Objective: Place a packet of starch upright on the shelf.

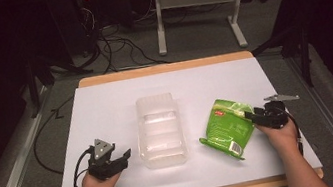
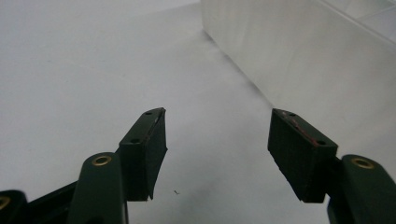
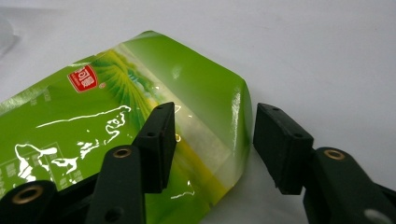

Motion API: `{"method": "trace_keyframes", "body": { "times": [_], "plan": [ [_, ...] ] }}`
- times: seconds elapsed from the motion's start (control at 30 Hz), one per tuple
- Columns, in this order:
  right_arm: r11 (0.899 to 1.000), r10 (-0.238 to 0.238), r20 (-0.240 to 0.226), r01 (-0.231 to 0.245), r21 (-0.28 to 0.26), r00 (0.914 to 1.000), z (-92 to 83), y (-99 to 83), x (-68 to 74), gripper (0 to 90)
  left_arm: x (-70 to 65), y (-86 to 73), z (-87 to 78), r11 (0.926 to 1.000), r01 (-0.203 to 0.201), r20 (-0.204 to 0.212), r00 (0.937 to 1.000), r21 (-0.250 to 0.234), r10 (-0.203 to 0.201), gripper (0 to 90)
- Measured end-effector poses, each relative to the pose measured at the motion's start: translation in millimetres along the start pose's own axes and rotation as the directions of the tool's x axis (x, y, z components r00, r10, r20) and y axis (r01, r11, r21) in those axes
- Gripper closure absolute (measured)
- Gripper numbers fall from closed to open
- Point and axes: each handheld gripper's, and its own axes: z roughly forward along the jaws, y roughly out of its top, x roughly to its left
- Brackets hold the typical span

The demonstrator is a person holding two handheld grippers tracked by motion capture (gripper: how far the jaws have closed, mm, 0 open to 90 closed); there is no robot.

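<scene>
The shiny green plastic snack bag (image 1: 226, 127) is lying flat on the white table sheet (image 1: 106, 108), over on the right side. It is sitting just beside the clear see-through plastic box (image 1: 160, 131), which is standing in the middle of the sheet. The bag and the box are not touching.

I am holding my right gripper (image 1: 254, 115) at the bag's right edge. In the right gripper view, the bag (image 3: 121, 121) is puffing up between the two black jaws of the gripper (image 3: 212, 142). One jaw is sitting over the top of the bag and the other is waiting just past its folded edge. The jaws are standing partly open around that edge, and I am seeing a small gap by the outer pad, so they are not squeezing the bag yet.

I am resting my left gripper (image 1: 123, 157) on the sheet near the left side of the clear box. In the left gripper view, its jaws (image 2: 217, 149) are standing wide apart with nothing between them, and the wall of the box (image 2: 303, 60) is rising just ahead.
</scene>
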Motion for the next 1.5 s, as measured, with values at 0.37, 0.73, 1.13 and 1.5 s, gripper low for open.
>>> {"method": "trace_keyframes", "body": {
  "times": [0.37, 0.73, 1.13, 1.5],
  "plan": [
    [0.999, 0.035, -0.076, -0.035, -0.010, 0.9965, -1.1, 0.8, -3.1, 77.2, -0.6, 0.0, 1.3, 1.0000, -0.004, -0.003, 1.0000, 0.007, 0.004, 37.7],
    [0.996, -0.072, -0.094, 0.066, -0.065, 0.9929, -17.1, 5.3, 21.3, 87.4, -2.0, 0.1, -1.3, 1.0000, -0.006, -0.004, 1.0000, -0.005, 0.006, 37.7],
    [0.974, -0.100, -0.151, 0.066, -0.217, 0.9835, -50.0, 10.9, 34.9, 89.2, -3.2, 1.3, -1.7, 0.9995, -0.030, -0.008, 0.9995, -0.006, 0.030, 37.7],
    [0.937, -0.142, -0.190, 0.070, -0.341, 0.9715, -74.0, 18.3, 54.6, 89.8, -3.6, 1.4, -1.8, 0.9995, -0.032, -0.010, 0.9995, -0.007, 0.032, 37.7]
  ]
}}
